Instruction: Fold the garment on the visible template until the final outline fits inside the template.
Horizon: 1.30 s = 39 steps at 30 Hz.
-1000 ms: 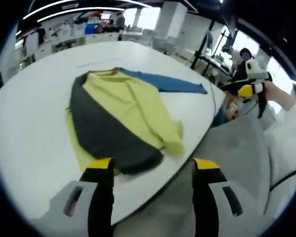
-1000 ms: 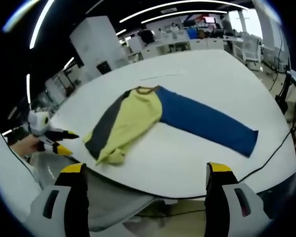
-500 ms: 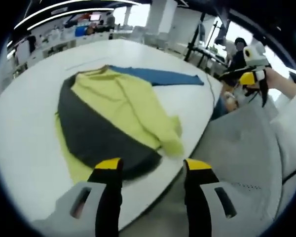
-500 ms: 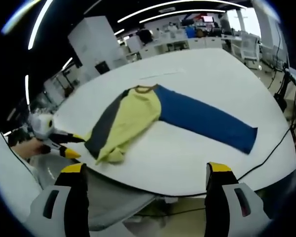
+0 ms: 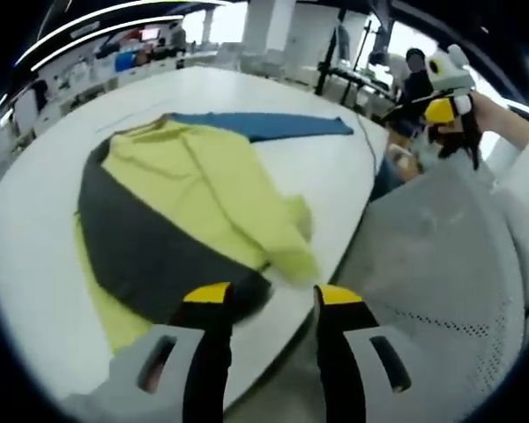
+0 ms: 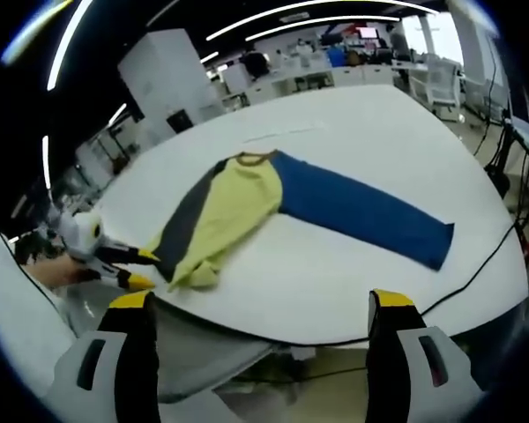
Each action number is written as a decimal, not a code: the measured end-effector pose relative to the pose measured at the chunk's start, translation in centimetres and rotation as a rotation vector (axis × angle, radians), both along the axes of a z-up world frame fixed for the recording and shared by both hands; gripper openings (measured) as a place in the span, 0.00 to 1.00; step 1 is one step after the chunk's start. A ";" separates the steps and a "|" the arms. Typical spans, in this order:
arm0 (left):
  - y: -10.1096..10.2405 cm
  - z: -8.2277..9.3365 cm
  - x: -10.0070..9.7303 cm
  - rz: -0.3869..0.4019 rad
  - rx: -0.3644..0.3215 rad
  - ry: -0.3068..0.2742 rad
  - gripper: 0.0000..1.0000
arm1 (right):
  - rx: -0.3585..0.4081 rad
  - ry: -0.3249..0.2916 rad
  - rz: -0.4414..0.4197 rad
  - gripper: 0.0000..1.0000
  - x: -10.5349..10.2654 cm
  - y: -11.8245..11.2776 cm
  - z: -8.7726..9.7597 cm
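Now left gripper (image 5: 266, 300) fingers parted at garment (image 5: 185, 220) hem, empty.

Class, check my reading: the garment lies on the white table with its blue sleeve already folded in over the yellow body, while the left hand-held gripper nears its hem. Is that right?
Not quite. The blue sleeve is not folded in; it lies stretched out flat on the white table, away from the yellow body, as the right gripper view shows. The left hand-held gripper is indeed near the garment's hem.
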<state>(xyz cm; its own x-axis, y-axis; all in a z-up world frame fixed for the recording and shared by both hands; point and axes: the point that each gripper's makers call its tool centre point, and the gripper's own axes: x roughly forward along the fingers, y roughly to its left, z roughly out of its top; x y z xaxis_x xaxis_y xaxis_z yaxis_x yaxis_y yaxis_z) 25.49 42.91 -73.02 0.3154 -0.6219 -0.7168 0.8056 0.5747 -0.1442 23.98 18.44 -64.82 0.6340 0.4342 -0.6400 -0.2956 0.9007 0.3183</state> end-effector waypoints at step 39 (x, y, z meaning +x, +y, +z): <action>0.1 -3.7 1.3 -0.016 0.147 -0.052 0.08 | 0.010 0.020 0.006 0.98 0.5 -0.4 -0.5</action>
<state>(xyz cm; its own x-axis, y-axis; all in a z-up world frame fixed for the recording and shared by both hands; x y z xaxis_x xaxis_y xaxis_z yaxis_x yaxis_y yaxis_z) 26.78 43.01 -76.71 0.3449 -0.5169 -0.7835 0.8190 0.5735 -0.0178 24.45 18.02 -65.33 0.6183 0.4447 -0.6481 -0.2949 0.8956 0.3331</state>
